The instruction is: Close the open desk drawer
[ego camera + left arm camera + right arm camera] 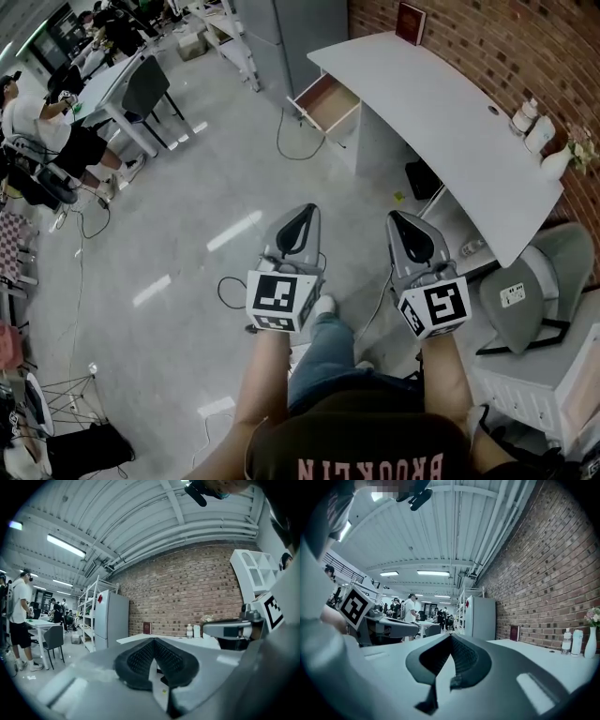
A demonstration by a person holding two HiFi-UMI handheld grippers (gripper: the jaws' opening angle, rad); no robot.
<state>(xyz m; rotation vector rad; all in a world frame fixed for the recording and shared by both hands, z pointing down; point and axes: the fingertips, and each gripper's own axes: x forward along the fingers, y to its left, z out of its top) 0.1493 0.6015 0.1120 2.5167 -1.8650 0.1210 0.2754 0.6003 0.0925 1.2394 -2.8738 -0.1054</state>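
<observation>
The open drawer [325, 101] sticks out of the left end of a long white desk [441, 112] by the brick wall; its inside is wooden and looks bare. Both grippers are held level, side by side, well short of the desk over the grey floor. My left gripper [302, 217] is shut with nothing between its jaws, its tips meeting in the left gripper view [153, 642]. My right gripper [401, 221] is shut and holds nothing too [451, 637]. The drawer is hidden behind the jaws in both gripper views.
A red book [411, 22] stands at the desk's far end, and bottles [532, 125] and a vase [562, 159] at its near end. A grey chair [525, 291] is beside me on the right. Cables [281, 141] lie on the floor. People sit at tables [103, 84] far left.
</observation>
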